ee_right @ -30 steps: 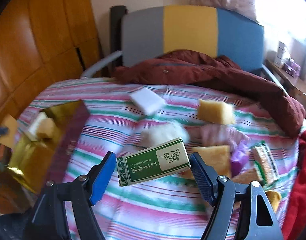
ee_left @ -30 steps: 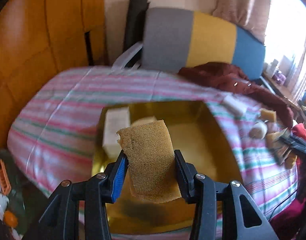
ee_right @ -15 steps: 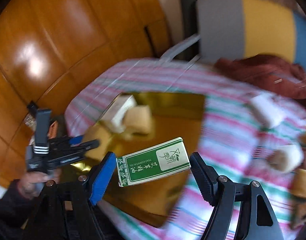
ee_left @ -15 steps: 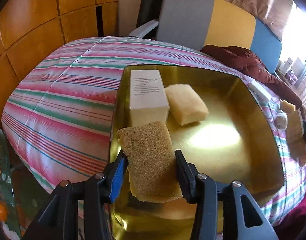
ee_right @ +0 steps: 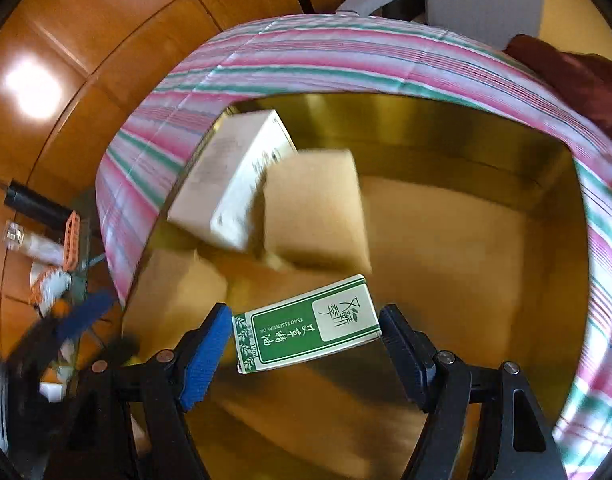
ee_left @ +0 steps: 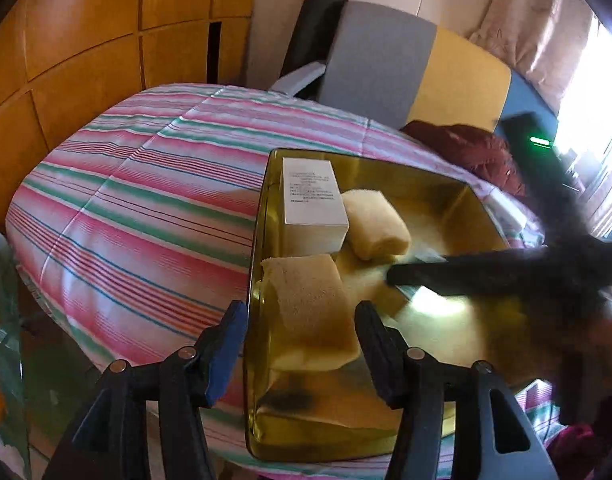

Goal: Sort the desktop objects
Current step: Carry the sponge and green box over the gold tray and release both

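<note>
Sponge (ee_left: 312, 312) sits low in the gold tray (ee_left: 458, 204), between my left gripper's (ee_left: 300, 330) jaws, which are opening and not touching it. My right gripper (ee_right: 306, 338) squeezes a green box (ee_right: 306, 324) above the tray.

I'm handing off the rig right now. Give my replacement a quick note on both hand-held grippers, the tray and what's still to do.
Left hand-held gripper: jaws opening, tan rectangular sponge between them but pads clear of it, lying at the near corner of the gold metal tray.
Right hand-held gripper: shut on the green-and-white essential-oil box, above the tray.
Done: white printed carton and pale yellow sponge block lie in the tray, side by side.
Left: withdraw left, drop the green box in the tray.
</note>
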Action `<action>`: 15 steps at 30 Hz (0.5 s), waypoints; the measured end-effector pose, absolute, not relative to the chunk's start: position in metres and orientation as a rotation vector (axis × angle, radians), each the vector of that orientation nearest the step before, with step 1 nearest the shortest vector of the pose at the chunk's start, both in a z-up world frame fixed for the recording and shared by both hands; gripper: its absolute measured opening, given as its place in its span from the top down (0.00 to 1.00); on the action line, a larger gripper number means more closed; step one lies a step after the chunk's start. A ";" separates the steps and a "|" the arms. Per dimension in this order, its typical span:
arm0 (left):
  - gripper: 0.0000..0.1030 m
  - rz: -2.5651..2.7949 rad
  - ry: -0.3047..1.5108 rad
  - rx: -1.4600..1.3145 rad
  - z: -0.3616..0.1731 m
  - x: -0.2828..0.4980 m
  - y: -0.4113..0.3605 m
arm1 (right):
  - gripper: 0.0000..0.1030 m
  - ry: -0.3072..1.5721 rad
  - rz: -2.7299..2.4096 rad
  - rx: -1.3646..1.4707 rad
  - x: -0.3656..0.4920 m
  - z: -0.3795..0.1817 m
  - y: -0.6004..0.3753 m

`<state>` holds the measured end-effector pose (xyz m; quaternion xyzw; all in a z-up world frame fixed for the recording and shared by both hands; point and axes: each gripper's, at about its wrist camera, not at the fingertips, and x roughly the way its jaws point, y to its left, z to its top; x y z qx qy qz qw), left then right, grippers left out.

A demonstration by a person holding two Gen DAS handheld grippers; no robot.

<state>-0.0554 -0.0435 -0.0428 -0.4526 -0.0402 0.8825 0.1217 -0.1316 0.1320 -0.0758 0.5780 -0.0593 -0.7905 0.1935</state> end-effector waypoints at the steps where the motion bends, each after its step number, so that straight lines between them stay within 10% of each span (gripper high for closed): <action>1: 0.45 2.582 -0.127 -1.314 -0.041 -0.053 -0.045 | 0.24 -0.210 -2.229 1.611 -0.137 -0.077 0.131; 6: 0.45 2.642 -0.136 -1.261 -0.031 -0.043 -0.050 | 0.03 -0.512 -2.226 1.504 -0.142 -0.072 0.147; 15: 0.47 2.632 -0.144 -1.213 -0.023 -0.033 -0.039 | 0.02 -0.438 -2.345 1.404 -0.085 -0.044 0.183</action>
